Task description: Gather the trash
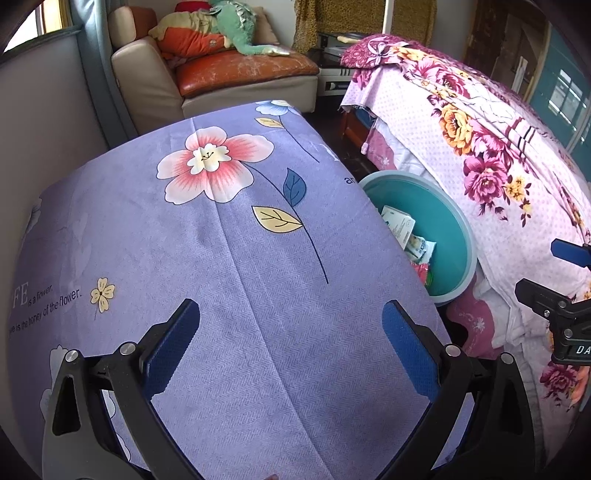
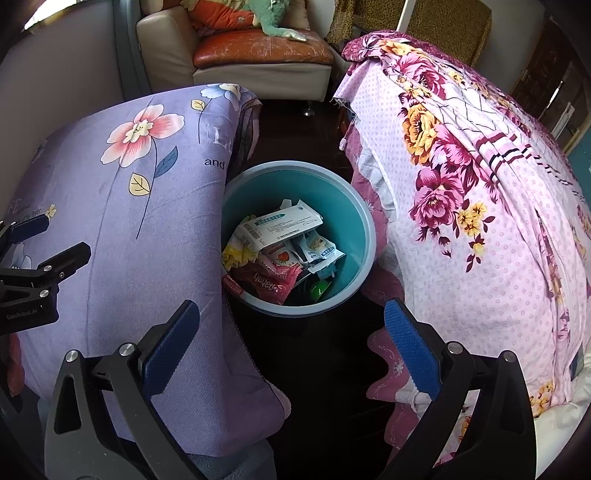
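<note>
Right wrist: teal bin (image 2: 360, 221) w/ crumpled wrappers (image 2: 284, 236)

Purple floral cloth (image 1: 229, 258) over low surface, left. Bed with pink floral bedspread (image 2: 480, 206) right, dark floor (image 2: 317, 354) in gap between. Beige armchair (image 1: 155, 74) at back – cracked orange seat cushion (image 1: 243, 68), plush toys (image 1: 218, 26) piled on it. Leopard-print curtain (image 1: 354, 18) behind. Window (image 1: 40, 26) top left, daylight; grey wall (image 1: 48, 122) below.
</note>
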### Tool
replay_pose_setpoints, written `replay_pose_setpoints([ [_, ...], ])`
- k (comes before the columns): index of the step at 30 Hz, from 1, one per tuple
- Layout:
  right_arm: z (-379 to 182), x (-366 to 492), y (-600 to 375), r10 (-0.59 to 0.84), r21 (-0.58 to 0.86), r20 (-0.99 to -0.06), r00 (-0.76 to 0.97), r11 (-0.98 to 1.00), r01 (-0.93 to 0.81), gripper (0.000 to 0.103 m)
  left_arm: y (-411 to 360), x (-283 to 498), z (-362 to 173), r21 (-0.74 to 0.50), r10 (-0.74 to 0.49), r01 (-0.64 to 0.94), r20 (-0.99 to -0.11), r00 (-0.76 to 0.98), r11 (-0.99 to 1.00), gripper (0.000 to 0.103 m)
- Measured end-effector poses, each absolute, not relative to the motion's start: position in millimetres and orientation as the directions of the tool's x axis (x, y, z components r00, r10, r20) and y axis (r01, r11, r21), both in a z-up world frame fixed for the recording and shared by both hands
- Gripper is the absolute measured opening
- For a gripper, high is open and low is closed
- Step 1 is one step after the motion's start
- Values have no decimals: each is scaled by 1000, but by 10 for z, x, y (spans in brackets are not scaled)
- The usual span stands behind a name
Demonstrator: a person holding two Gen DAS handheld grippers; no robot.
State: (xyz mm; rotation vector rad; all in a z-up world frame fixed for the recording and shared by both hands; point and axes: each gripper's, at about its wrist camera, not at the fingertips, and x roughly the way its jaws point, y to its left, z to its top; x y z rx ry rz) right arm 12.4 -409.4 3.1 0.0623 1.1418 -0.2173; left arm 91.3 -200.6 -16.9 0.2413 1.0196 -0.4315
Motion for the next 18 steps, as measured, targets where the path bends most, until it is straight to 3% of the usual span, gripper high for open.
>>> replay_pose_setpoints([
  [18,-140,155,-4141,-152,-65,-915,373,970,234,96,-2078,860,-260,9,-245,472,-845,476,882,99],
])
